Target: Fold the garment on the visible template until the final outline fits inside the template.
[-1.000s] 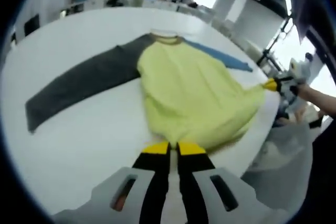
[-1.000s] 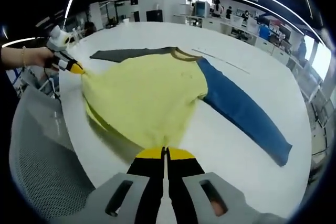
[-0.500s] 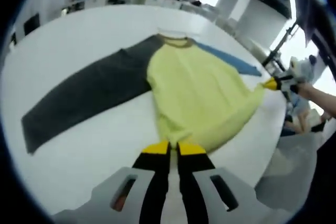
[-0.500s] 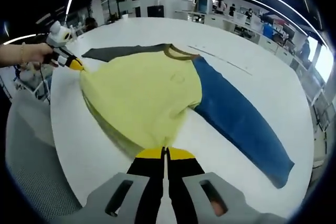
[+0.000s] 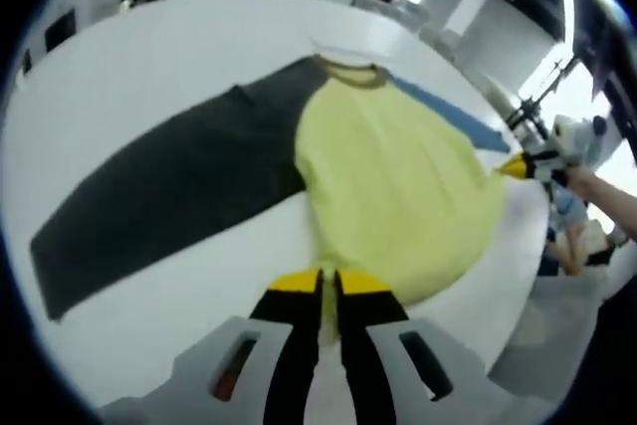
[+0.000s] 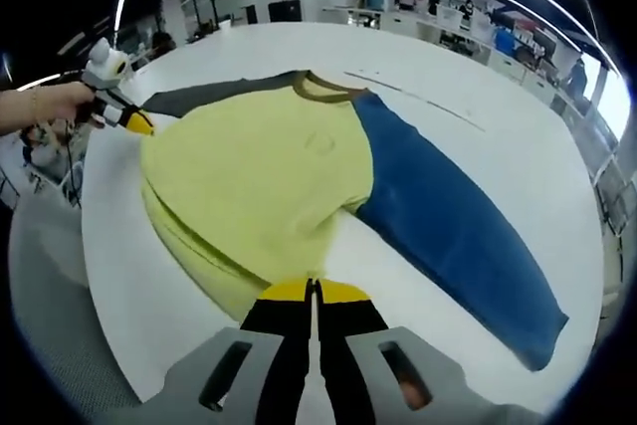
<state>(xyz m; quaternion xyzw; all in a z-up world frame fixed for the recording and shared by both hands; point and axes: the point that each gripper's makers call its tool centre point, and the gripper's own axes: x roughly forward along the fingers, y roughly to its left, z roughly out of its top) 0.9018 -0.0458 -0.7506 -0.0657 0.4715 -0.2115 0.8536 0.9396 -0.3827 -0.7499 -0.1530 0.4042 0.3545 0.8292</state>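
A long-sleeved shirt lies spread on the white table (image 5: 149, 57). Its body is yellow (image 5: 398, 176), with one dark grey sleeve (image 5: 159, 196) and one blue sleeve (image 6: 448, 226). My left gripper (image 5: 329, 281) is shut on the yellow hem at one bottom corner. My right gripper (image 6: 312, 291) is shut on the hem at the other corner. Each gripper appears in the other's view, held by a hand: the right gripper (image 5: 522, 165) and the left gripper (image 6: 136, 123). The hem between them is doubled into a fold (image 6: 189, 236). A thin dark line (image 6: 418, 99) marks the table beyond the collar (image 6: 320, 88).
A grey mesh chair (image 5: 557, 325) stands at the table's near edge between the two hands. Desks, pillars and people fill the office in the background (image 6: 438, 17). Bare table surface (image 6: 537, 97) stretches beyond the sleeves.
Both grippers have carried the hem forward from the table's edge over the table, toward the collar. The shirt looms larger and the chair takes up less of both views.
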